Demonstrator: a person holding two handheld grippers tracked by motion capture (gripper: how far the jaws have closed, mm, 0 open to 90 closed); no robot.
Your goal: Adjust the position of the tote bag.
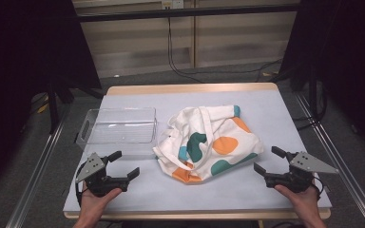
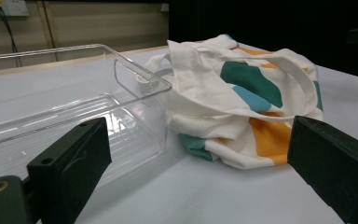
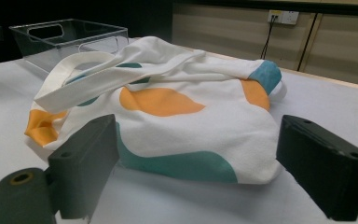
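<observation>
A crumpled white tote bag point(image 1: 206, 142) with orange, teal and blue blotches lies in the middle of the table; its handles drape over the top. The same bag point(image 2: 242, 102) fills the right half of the left gripper view, and the bag point(image 3: 168, 116) lies straight ahead in the right gripper view. A clear plastic bin point(image 1: 119, 127) stands empty just left of the bag, nearly touching it. My left gripper point(image 1: 124, 165) rests open near the front left, in front of the bin. My right gripper point(image 1: 269, 160) sits open at the front right, pointing at the bag.
The table point(image 1: 275, 109) has a pale grey mat with a wooden rim. Metal rails point(image 1: 38, 161) run along both sides. Cables point(image 1: 180, 66) lie on the floor behind the far edge. Dark curtains flank the scene.
</observation>
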